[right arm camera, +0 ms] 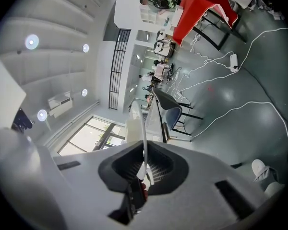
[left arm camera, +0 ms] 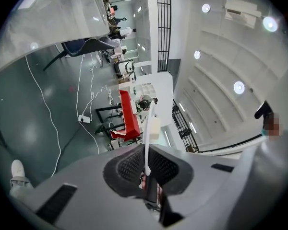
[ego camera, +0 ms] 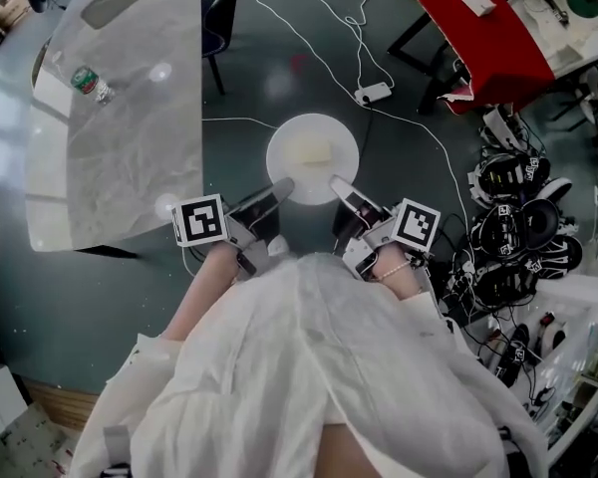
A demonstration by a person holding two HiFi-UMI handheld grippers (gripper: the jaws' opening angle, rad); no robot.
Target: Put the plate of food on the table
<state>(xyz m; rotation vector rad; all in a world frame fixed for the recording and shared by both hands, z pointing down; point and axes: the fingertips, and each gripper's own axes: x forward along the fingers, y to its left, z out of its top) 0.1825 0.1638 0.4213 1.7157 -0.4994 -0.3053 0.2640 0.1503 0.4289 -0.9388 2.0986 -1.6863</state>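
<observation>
A round white plate carrying a pale block of food hangs in the air over the grey floor. My left gripper is shut on its near left rim and my right gripper is shut on its near right rim. In the left gripper view the plate shows edge-on as a thin white line between the pads of the left gripper, with the food beside it. The right gripper view shows the same: the plate's rim and the food above the right gripper. The pale table stands to the left.
A water bottle lies on the table. A dark chair stands behind the table. A red table is at the far right, with a power strip and white cables on the floor. Black headsets are piled at the right.
</observation>
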